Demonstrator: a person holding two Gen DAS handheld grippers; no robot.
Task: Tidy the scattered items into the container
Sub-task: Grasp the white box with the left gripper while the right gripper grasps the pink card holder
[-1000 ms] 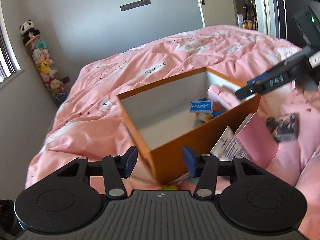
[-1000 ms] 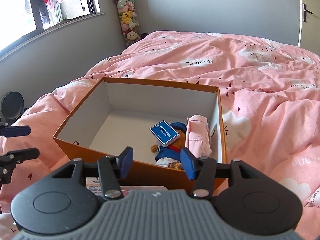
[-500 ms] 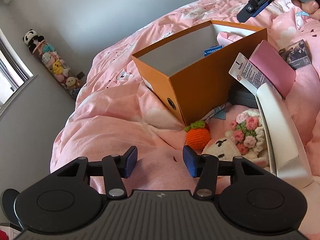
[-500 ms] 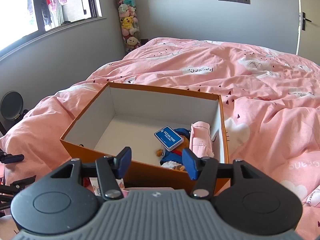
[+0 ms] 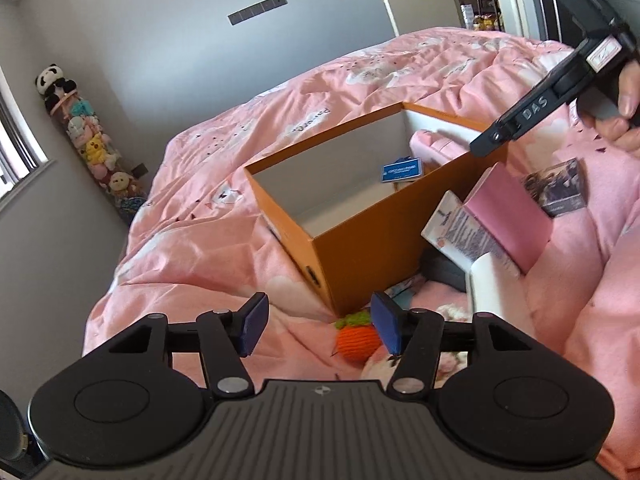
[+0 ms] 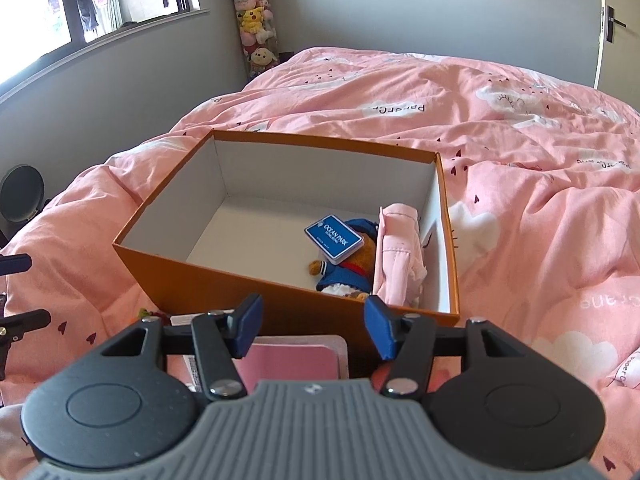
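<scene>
An orange cardboard box (image 5: 360, 248) with a white inside sits on the pink duvet. It holds a plush bear in a blue sailor suit (image 6: 344, 276), a blue card (image 6: 334, 237) and a folded pink cloth (image 6: 398, 256). My left gripper (image 5: 320, 328) hovers before the box's near corner, its jaws opening with nothing between them. An orange crocheted toy (image 5: 356, 342) lies just beyond its right finger. A pink booklet (image 5: 508, 216), a white leaflet (image 5: 460, 232) and a photo card pack (image 5: 556, 188) lie right of the box. My right gripper (image 6: 314, 326) is open and empty above the pink booklet (image 6: 292, 360).
A long white box (image 5: 496, 292) and a dark item (image 5: 440, 272) lie by the orange box's near wall. A person's hand (image 5: 624, 112) holds the right gripper's handle. A hanging column of plush toys (image 6: 256, 24) fills the room's corner beside a window. Rumpled duvet (image 6: 520, 184) surrounds the box.
The left gripper drew back low from above the box, then rose and came closer again; its jaws now stand wider. The right gripper has barely moved.
</scene>
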